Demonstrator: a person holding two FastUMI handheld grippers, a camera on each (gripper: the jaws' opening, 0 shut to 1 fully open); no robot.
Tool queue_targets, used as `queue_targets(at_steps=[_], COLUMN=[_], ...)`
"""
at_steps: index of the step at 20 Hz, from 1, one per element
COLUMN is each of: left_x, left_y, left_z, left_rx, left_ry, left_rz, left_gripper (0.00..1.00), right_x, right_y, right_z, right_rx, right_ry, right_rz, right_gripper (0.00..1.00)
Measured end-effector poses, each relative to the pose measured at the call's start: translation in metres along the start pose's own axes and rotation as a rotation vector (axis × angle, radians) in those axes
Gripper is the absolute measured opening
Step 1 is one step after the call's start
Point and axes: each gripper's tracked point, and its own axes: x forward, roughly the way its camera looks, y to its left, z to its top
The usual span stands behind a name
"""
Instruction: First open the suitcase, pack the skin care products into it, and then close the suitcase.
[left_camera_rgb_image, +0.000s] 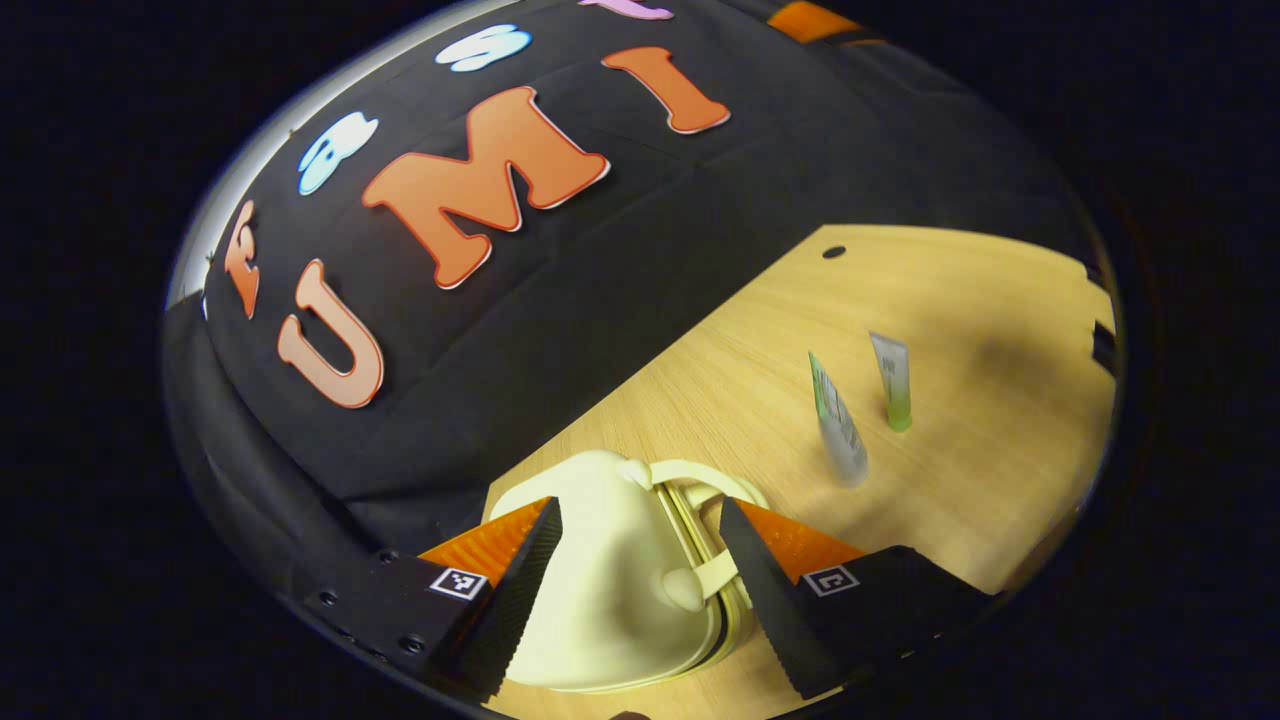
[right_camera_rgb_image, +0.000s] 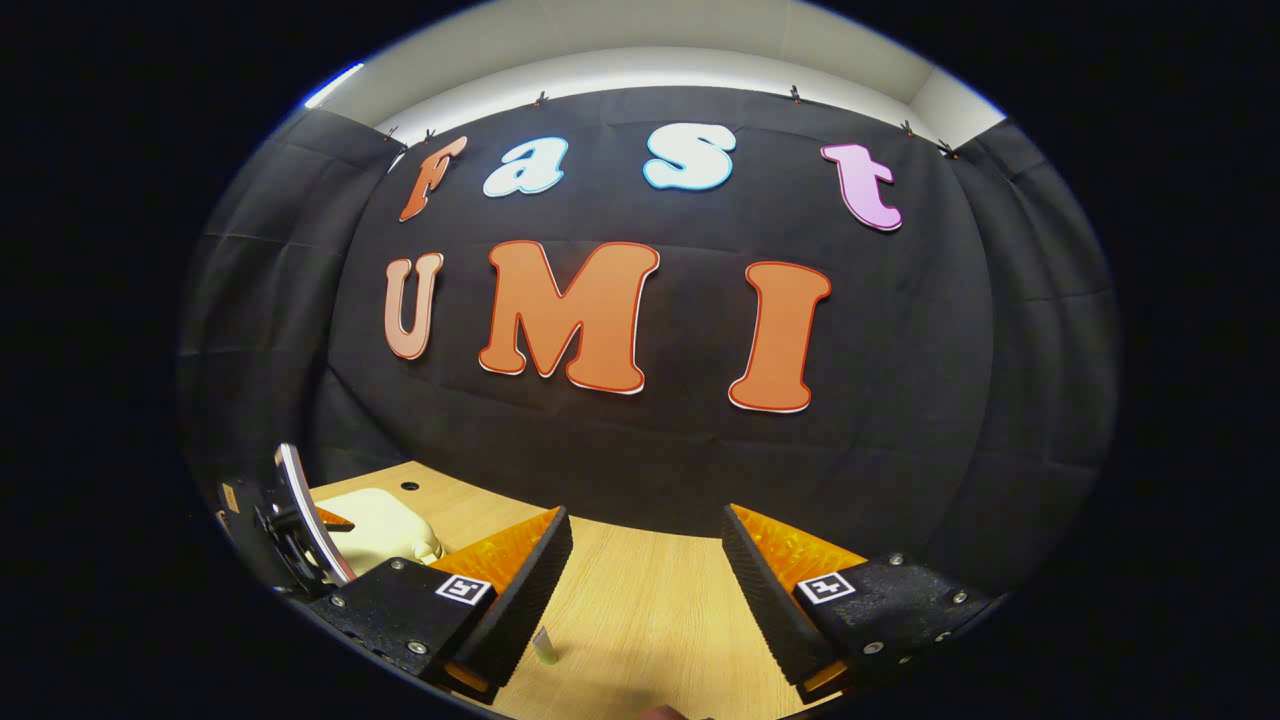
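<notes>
Hovering over the cream suitcase (left_camera_rgb_image: 610, 590), the left gripper (left_camera_rgb_image: 640, 530) has its fingers spread wide to either side of the case, and it cannot be told from the left gripper view whether either finger touches the shell. The suitcase lies flat on the wooden table (left_camera_rgb_image: 960, 300) near the black cloth wall (left_camera_rgb_image: 620, 300), with its lid down; a pale handle (left_camera_rgb_image: 700, 480) arches over the seam on the side facing the tubes, and a rounded clasp (left_camera_rgb_image: 685, 590) sits across the seam closer to the camera. Two skin care tubes stand farther out on the table, well apart from the case: a clear tube with a green top edge (left_camera_rgb_image: 838, 425), tilted and standing on its cap, and just beyond it a smaller tube with a green cap (left_camera_rgb_image: 893, 385), also cap down. A small dark hole (left_camera_rgb_image: 833, 252) marks the tabletop near the wall. In the right gripper view, the right gripper (right_camera_rgb_image: 645, 560) is held above bare table with its fingers wide apart and nothing between them. Below its left finger, the tip of a small tube (right_camera_rgb_image: 545, 647) shows on the wood. Off to the left in that view the suitcase appears as a pale rounded shape, partly hidden by the body of the left gripper, which hangs over it.
</notes>
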Motion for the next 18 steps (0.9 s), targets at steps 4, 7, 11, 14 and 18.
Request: queue_targets(at_steps=[4, 7, 11, 14, 18], left_x=[0.001, 0.016, 0.034, 0.048, 0.038], left_y=[-0.027, -0.040, -0.057, -0.062, -0.056], left_z=[-0.007, -0.022, -0.037, -0.051, -0.045], left_rx=[0.182, 0.356, 0.511, 0.559, 0.467], left_ry=[-0.028, 0.009, 0.062, 0.126, 0.126], left_rz=[-0.035, -0.024, -0.032, -0.021, -0.021], left_gripper=[0.97, 0.96, 0.86, 0.59, 0.04], right_x=[-0.004, -0.003, -0.005, -0.009, -0.010], right_y=[-0.013, -0.016, -0.021, -0.026, -0.033], right_z=[-0.009, -0.014, -0.016, -0.021, -0.024], right_rx=[-0.005, 0.016, 0.008, 0.012, 0.017], right_ry=[0.022, 0.030, 0.026, 0.033, 0.036], right_rz=[-0.022, -0.024, -0.027, -0.031, -0.030], right_gripper=[0.95, 0.95, 0.95, 0.95, 0.95])
